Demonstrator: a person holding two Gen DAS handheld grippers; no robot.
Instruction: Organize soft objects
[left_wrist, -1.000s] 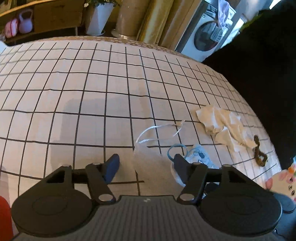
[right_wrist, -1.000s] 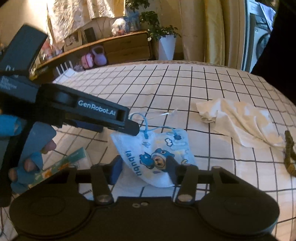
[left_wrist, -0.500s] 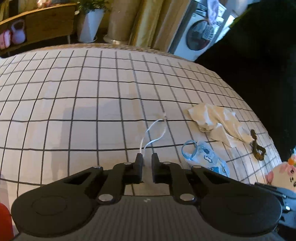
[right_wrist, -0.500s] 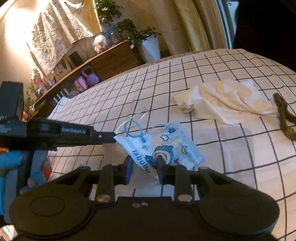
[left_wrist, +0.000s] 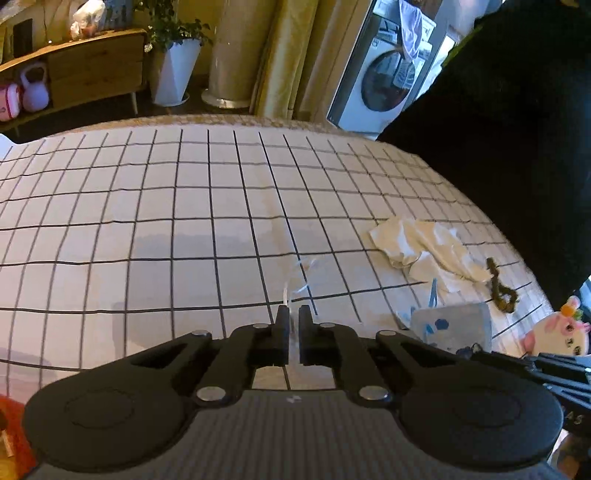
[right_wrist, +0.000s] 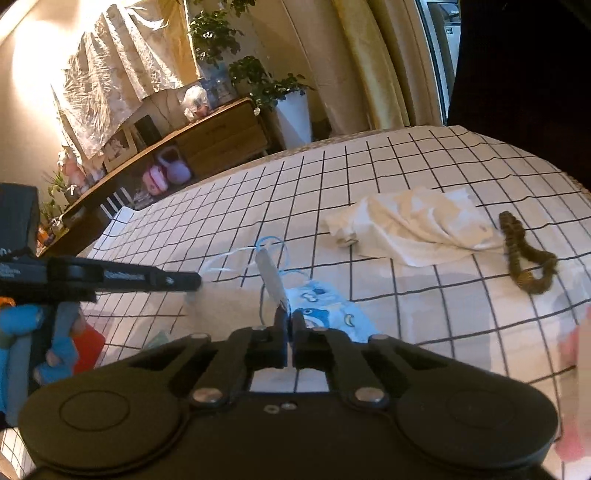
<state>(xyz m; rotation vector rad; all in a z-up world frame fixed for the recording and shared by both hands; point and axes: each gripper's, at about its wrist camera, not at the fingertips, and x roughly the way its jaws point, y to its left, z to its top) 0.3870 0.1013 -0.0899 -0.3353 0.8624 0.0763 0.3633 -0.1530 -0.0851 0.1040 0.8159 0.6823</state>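
Now, on the checked sheet (left_wrist: 184, 229), the left gripper (left_wrist: 290, 321) pinches a thin white ear loop (left_wrist: 295, 291), the right gripper (right_wrist: 289, 323) has just closed on the cartoon-printed face mask (right_wrist: 321, 310), and farther right lie a white cloth (right_wrist: 413, 229) and a brown hair tie (right_wrist: 524, 258).

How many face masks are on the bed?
2, possibly more hidden. A plain white mask is pinched by the left gripper; a cartoon-print mask is pinched by the right gripper, both near the bed's front edge.
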